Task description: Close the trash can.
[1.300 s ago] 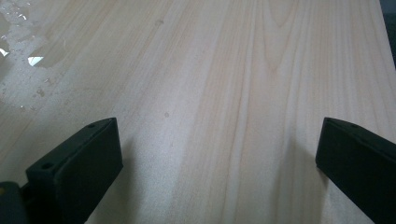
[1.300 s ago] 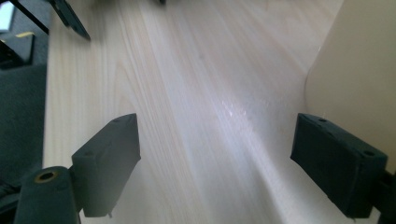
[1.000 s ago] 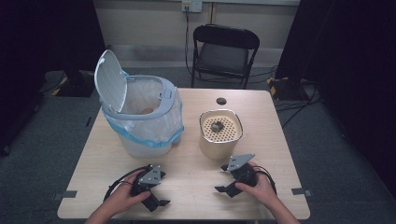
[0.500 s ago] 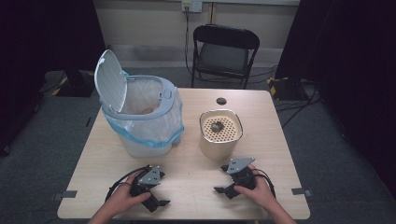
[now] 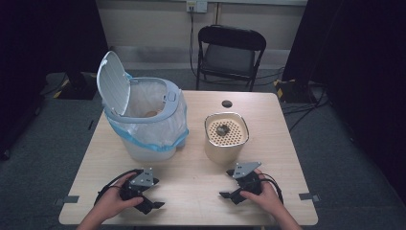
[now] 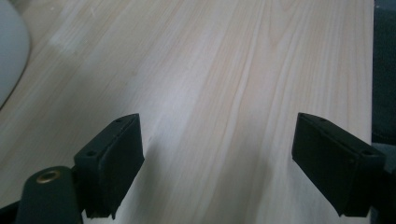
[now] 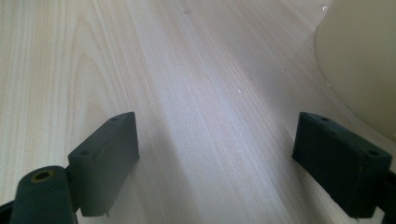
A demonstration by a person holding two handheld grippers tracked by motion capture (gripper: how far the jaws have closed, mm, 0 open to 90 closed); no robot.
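My left gripper (image 5: 149,201) is held low over the wooden table (image 5: 191,191) near its front left. Its jaws have just been closing a little, but they stand open with only bare wood between them (image 6: 224,163). My right gripper (image 5: 230,196) rests near the front right, open and empty (image 7: 224,163). A cream canister (image 5: 226,136) with a perforated top and a small dark lump on it stands just beyond the right gripper, and its wall (image 7: 359,60) shows at the right of the right gripper view.
A white bin (image 5: 143,120) with its lid up and a blue-edged liner stands at the table's left, its base (image 6: 9,51) at the edge of the left gripper view. A small black disc (image 5: 227,103) lies at the far edge. A folding chair (image 5: 230,52) stands behind the table.
My left gripper has shifted slightly and lifted a little off the table. The right gripper has kept still.
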